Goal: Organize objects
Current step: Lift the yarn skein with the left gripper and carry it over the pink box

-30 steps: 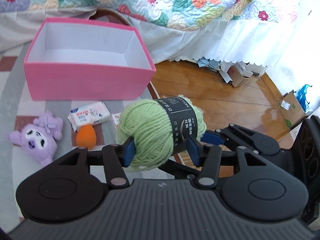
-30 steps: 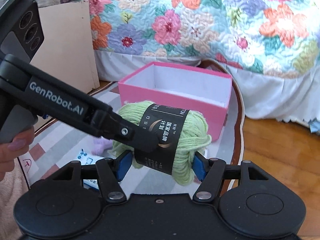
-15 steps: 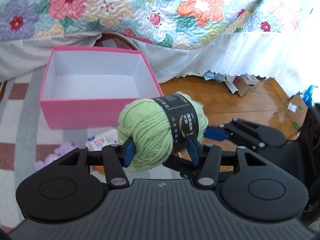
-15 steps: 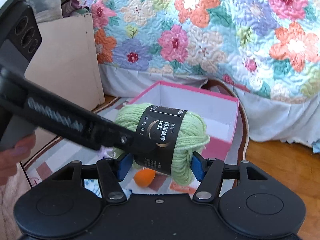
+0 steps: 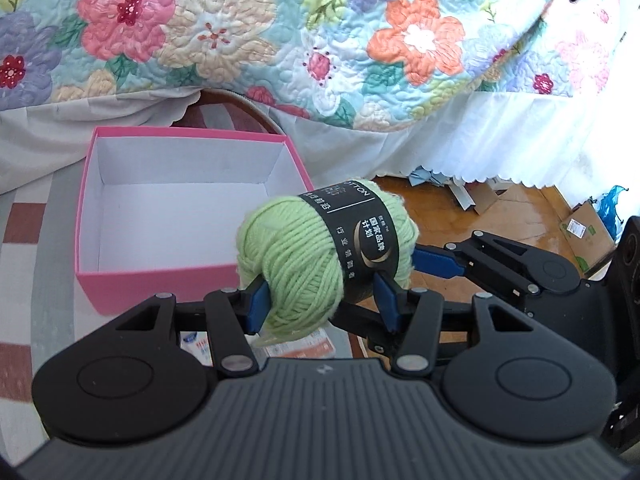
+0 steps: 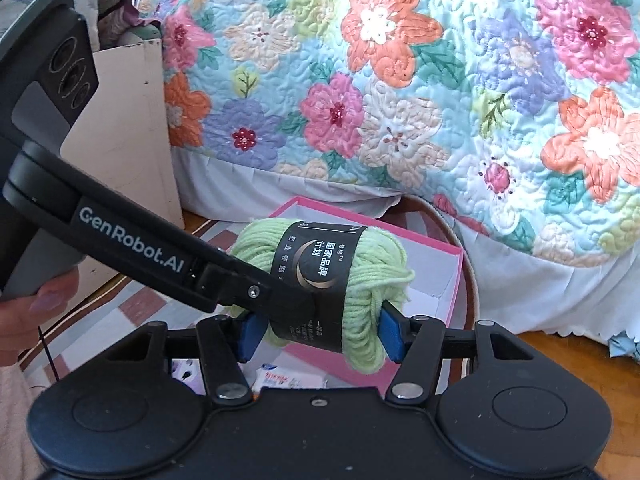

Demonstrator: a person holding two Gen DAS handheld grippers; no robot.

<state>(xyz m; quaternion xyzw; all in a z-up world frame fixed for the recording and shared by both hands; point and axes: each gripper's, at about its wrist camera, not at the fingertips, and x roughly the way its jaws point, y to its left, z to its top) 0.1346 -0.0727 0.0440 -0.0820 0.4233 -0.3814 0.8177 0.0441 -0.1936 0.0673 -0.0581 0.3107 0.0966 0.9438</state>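
**Rug and wooden floor beside the bed**

A striped rug (image 5: 24, 264) is covering the floor, and an open pink box (image 5: 160, 280) is sitting on it near the rug's far edge, white inside. A small white packet (image 6: 292, 380) is lying on the rug in front of the box. Beyond the rug's right edge, bare wooden floor (image 5: 472, 224) is showing, with cardboard scraps (image 5: 584, 232) lying there.

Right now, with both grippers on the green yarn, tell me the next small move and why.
Probably carry the yarn ball forward until it hangs over the open pink box, then lower. The left gripper and right gripper both clamp it, and it hangs at the box's near corner.
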